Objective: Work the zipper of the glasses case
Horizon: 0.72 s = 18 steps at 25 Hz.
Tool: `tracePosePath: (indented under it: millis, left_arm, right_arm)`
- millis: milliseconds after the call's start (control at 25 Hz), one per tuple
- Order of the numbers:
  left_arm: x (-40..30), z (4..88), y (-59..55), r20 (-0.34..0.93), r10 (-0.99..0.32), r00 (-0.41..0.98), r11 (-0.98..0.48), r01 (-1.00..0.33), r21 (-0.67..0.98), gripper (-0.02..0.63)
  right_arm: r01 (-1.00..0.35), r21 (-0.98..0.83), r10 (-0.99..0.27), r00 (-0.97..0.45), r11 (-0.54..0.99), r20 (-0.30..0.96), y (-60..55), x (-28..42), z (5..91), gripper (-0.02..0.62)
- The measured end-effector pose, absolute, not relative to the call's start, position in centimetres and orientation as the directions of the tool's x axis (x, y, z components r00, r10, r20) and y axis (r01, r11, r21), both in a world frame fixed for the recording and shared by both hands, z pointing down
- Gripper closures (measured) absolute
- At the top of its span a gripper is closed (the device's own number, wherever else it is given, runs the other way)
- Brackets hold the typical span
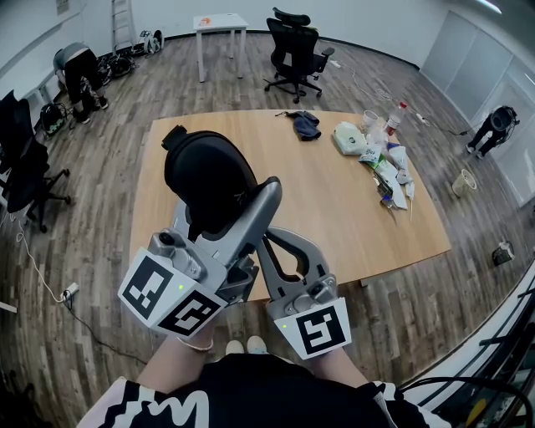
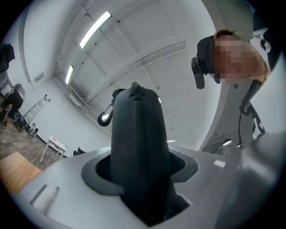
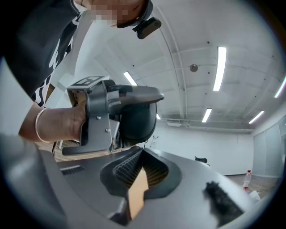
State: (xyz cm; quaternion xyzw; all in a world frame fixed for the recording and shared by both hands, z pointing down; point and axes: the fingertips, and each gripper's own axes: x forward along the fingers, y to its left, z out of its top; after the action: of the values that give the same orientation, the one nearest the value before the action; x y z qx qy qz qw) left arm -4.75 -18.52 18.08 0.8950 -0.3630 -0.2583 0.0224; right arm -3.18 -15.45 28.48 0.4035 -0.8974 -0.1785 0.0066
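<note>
A black glasses case (image 1: 209, 180) hangs in the air over the wooden table (image 1: 334, 201), clamped between the jaws of my left gripper (image 1: 226, 209). In the left gripper view the case (image 2: 136, 147) fills the gap of that gripper (image 2: 138, 165) and stands upward, with a small tab at its top. My right gripper (image 1: 266, 242) reaches in from the right to the case's near edge. In the right gripper view its ribbed pads (image 3: 127, 167) meet at the tips (image 3: 142, 151) on a thin zipper pull under the case (image 3: 138, 123).
On the table's far right lie a white pouch (image 1: 348, 138), a bottle and scattered papers (image 1: 386, 171); a dark cloth (image 1: 305, 125) lies at the far edge. An office chair (image 1: 297, 50) and a small white table (image 1: 219, 25) stand behind.
</note>
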Motion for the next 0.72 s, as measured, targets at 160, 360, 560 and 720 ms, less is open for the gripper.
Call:
tracePosePath:
  millis: [160,360,560,720]
  left_arm:
    - [-4.86,18.0,-18.82,-0.447,-0.669,0.594,-0.725,-0.655,0.215,0.336]
    - [-4.72,17.9,-19.04,-0.451,-0.67,0.59,-0.723,-0.656,0.217,0.336]
    - [-4.58,17.95,-18.96,-0.441,-0.665,0.603,-0.729,-0.651,0.209,0.336]
    - [-4.62,17.89,-18.94,-0.43,-0.667,0.609,-0.727,-0.659,0.195,0.334]
  right_arm:
    - [-0.722,0.291,-0.727,-0.677,0.628,-0.112,-15.51,-3.67,28.87,0.589]
    - [-0.72,0.264,-0.723,-0.683,0.642,-0.105,-15.39,-3.74,29.16,0.589]
    - [-0.715,0.263,-0.719,-0.688,0.648,-0.099,-15.44,-3.69,29.13,0.589]
    - [-0.711,0.3,-0.72,-0.687,0.636,-0.102,-15.66,-3.16,28.94,0.588]
